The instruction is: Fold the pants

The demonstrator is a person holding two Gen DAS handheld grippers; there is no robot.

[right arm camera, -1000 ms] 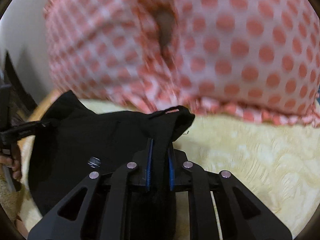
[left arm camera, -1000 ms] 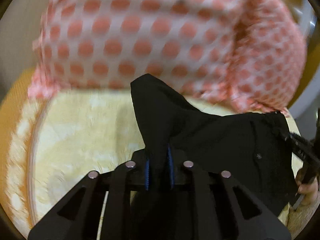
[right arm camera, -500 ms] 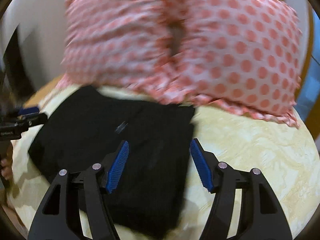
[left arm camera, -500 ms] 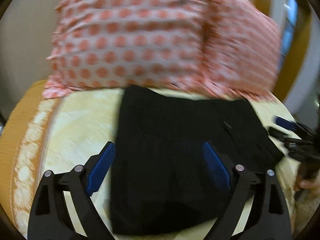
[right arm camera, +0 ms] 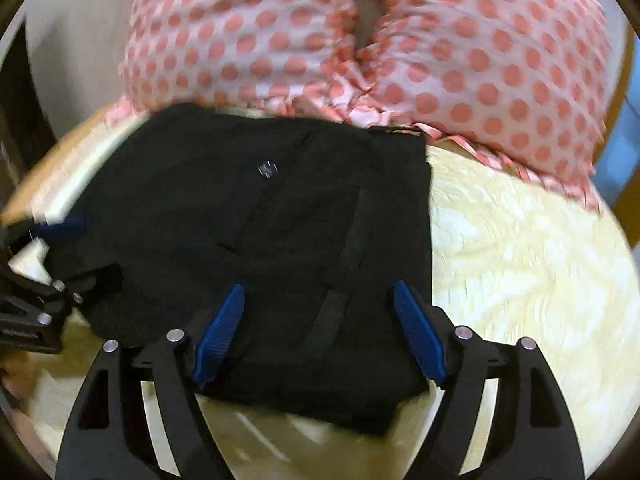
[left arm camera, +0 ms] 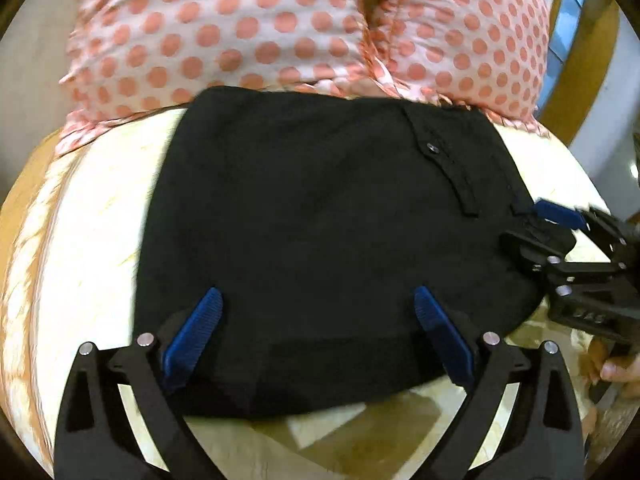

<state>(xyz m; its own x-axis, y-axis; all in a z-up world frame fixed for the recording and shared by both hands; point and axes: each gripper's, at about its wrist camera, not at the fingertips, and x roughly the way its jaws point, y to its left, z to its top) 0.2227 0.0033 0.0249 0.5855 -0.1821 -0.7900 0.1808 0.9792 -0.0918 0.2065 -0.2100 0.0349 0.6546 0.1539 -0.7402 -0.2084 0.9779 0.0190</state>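
Pants (left arm camera: 328,240): black, lying folded into a compact block on the cream bedspread (left arm camera: 92,240); the far edge is touching the pillows; the near edge is running behind the gripper frames, so its corners are partly hidden.
Button (left arm camera: 431,147): showing on a flap on the upper layer; its detail is too small to make out.
Left gripper (left arm camera: 318,334): fingers are standing spread wide, holding nothing, with blue pads (left arm camera: 192,336) hovering over the near part of the pants; contact with the cloth cannot be told.
Right gripper (right arm camera: 318,328): fingers are likewise standing apart and holding nothing, over the pants' near right part.
Pillows (left arm camera: 280,28): two, pink with coral dots, leaning behind the pants; the tops are being cut off by the lens rim.
Hand (left arm camera: 618,372): only fingertips are showing at the frame edge.
Blur: softening the right view's edges.
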